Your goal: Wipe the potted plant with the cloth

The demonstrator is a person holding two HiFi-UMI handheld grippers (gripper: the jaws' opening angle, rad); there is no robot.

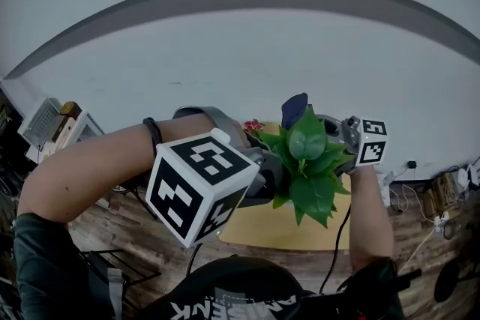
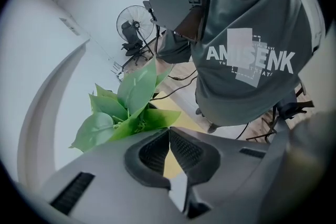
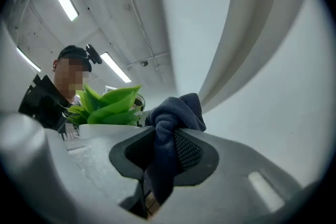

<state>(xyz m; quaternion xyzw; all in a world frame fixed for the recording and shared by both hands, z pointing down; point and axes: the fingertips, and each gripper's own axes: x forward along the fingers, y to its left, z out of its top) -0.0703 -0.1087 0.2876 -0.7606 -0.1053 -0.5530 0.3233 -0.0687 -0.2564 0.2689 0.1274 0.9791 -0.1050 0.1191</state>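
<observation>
**A:** Take me across, starting on the left. What is that hand doing?

**B:** My left gripper has its jaws together, tip against tip, close in beside the foliage. Something pale shows low in the gap. I can't tell whether it's the rim of the white pot, so I won't claim a hold on it.

**A:** And the plant itself?

**B:** The potted plant is in the middle, between my two grippers, over the yellow table. Its leaves fan out towards me.

**A:** The right side?

**B:** My right gripper is clamped on the dark blue cloth. A bunched wad pokes out past the pads, and it sits just above the tallest leaf. I can't tell whether it's touching.

**A:** So which step is this?

**B:** I'd say I'm bringing the cloth onto the leaves, with most of the wiping yet to be done.

**A:** What does the next move need?

**B:** I lower the wad onto a leaf and draw it along the blade, lightly, so the stem doesn't bend. The left side should keep the plant steady.
</observation>
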